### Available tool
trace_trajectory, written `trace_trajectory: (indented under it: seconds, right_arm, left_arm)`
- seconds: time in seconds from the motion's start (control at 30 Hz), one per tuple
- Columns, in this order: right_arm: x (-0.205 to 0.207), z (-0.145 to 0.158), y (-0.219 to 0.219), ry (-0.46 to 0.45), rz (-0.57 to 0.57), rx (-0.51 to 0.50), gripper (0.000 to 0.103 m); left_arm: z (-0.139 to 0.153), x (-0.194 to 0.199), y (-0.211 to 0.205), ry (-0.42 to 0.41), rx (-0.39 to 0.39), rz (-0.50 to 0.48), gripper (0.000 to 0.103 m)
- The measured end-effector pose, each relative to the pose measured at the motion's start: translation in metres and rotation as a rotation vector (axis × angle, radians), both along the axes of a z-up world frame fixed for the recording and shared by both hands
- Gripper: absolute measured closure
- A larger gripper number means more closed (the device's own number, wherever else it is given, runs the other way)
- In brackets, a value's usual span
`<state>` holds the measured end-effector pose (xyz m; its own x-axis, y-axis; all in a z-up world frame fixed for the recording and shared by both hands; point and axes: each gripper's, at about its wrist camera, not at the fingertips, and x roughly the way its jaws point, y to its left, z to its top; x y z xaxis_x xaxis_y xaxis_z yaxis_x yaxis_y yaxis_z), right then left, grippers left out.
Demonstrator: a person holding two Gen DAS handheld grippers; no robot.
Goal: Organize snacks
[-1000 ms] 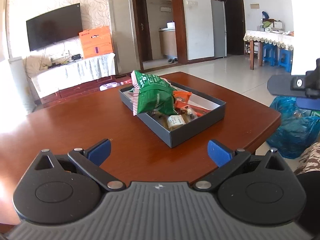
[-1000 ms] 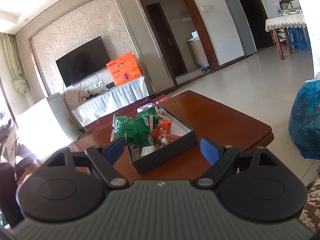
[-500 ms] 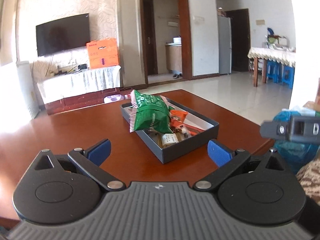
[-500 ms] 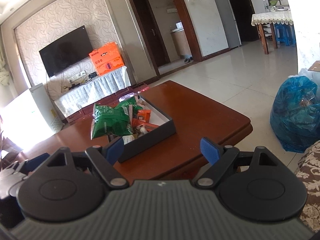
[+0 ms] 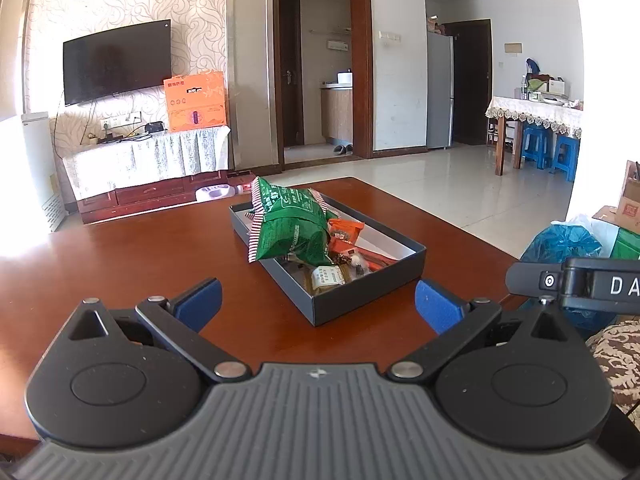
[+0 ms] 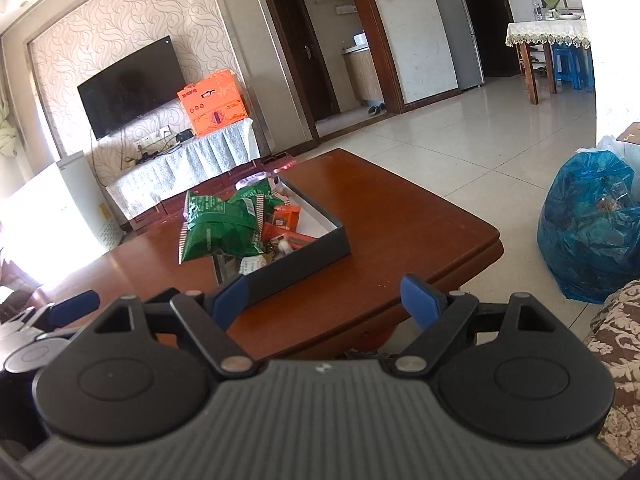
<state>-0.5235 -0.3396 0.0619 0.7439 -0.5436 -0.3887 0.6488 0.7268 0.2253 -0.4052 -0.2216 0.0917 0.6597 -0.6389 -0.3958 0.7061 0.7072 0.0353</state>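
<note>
- Left gripper [image 5: 318,300]: blue fingers [image 5: 198,298] spread wide, nothing between them; it hangs above the near part of the table [image 5: 120,264], apart from the box.
- Right gripper [image 6: 324,300]: fingers [image 6: 418,300] likewise released and empty, over the table's near edge. Its left finger overlaps the box's near corner in the right wrist view; contact cannot be told.
- Dark grey box [image 5: 368,288] with a white inside sits on the red-brown table, turned at an angle to the table edges, toward the far middle.
- Green snack bag [image 5: 288,228] lies across the box's left rim, partly overhanging onto the table side.
- Orange packet [image 5: 344,234] leans just right of the green bag, inside the box.
- Small pale-labelled packet [image 5: 328,278] lies at the near end of the box, among other small wrappers too jumbled to tell apart.
- The box's far right part shows bare white floor.
- Blue plastic bag [image 6: 592,220] sits on the tiled floor, right of the table.
- Wall television [image 5: 116,62] and orange carton [image 5: 196,100] on a cloth-covered stand, far side of the room.
- Patterned upholstery [image 6: 616,340] at the right edge.
</note>
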Motion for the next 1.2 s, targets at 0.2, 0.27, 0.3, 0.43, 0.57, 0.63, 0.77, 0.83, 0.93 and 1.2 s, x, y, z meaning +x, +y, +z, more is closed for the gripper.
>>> trace_trajectory:
  seconds: [0.2, 0.27, 0.3, 0.43, 0.57, 0.63, 0.77, 0.83, 0.93, 1.2]
  right_arm:
    - [0.0011, 0.001, -0.0014, 0.003, 0.005, 0.005, 0.018]
    - [0.0014, 0.0008, -0.0012, 0.005, 0.008, 0.006, 0.018]
    - [0.0016, 0.0008, -0.0011, 0.006, 0.008, 0.006, 0.018]
    - [0.0004, 0.0013, -0.0013, 0.007, 0.012, 0.006, 0.018]
    - [-0.0003, 0.0013, -0.0011, 0.006, 0.011, 0.008, 0.018]
    - [0.0001, 0.0011, 0.0001, 0.007, 0.013, 0.008, 0.018]
    - [0.0003, 0.0012, 0.002, 0.012, 0.018, 0.006, 0.018]
    - [0.0001, 0.0012, 0.0021, 0.013, 0.018, 0.006, 0.018]
    - [-0.001, 0.0021, 0.0014, 0.012, 0.018, 0.008, 0.018]
    - [-0.0028, 0.002, 0.0019, 0.011, 0.017, 0.008, 0.018]
  left_arm:
    - [-0.001, -0.0007, -0.0015, -0.002, 0.005, -0.006, 0.0]
    - [-0.0011, -0.0006, -0.0017, -0.003, 0.006, -0.007, 0.0]
    - [-0.0011, -0.0006, -0.0016, -0.002, 0.006, -0.008, 0.0]
    - [-0.0009, -0.0004, -0.001, -0.005, 0.005, -0.022, 0.0]
    - [-0.0019, 0.0006, -0.0005, 0.002, -0.002, -0.022, 0.0]
    - [-0.0031, 0.0028, -0.0013, 0.008, -0.001, -0.027, 0.0]
    - [-0.0048, 0.0054, -0.0039, 0.022, 0.008, -0.039, 0.0]
    - [-0.0048, 0.0034, -0.0041, 0.006, 0.008, -0.036, 0.0]
    - [-0.0052, 0.0036, -0.0055, 0.003, 0.011, -0.035, 0.0]
    - [-0.0045, 0.0057, -0.0051, 0.01, 0.009, -0.047, 0.0]
